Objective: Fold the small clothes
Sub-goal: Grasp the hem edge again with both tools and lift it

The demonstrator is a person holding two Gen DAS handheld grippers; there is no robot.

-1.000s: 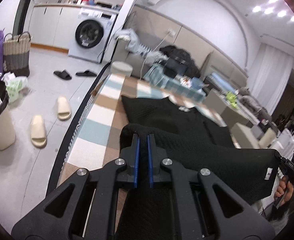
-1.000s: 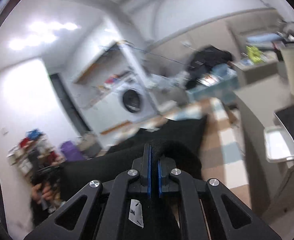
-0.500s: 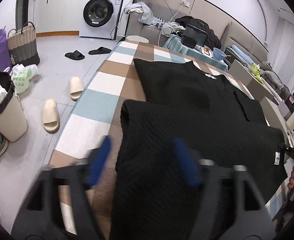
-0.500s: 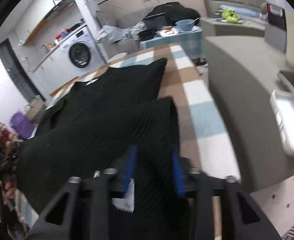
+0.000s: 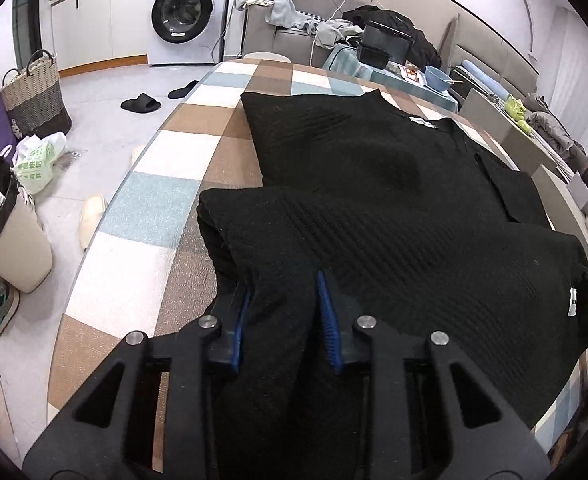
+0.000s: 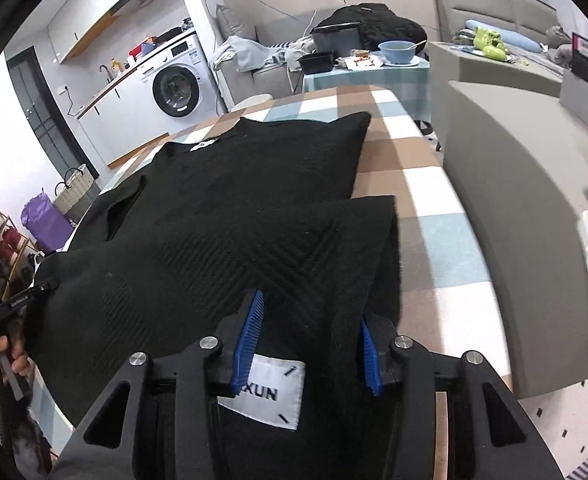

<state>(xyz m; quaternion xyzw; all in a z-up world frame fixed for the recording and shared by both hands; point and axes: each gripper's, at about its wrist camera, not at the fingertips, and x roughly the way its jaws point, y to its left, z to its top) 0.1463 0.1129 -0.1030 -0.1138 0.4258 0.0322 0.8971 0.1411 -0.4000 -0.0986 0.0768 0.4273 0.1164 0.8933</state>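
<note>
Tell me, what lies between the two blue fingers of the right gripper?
In the right wrist view, a fold of the black knitted garment and its white sewn label lie between them.

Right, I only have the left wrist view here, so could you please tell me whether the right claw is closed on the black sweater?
Observer: No, the right claw stands open. The black sweater lies loosely between its jaws.
Operator: Thank you. Is anything else lying between them?
Observer: Yes, a white sewn label. The letters XUN can be read on the part that shows.
Operator: And what is beyond the table's right side?
Observer: A grey sofa block stands close beside the checked table.
</note>
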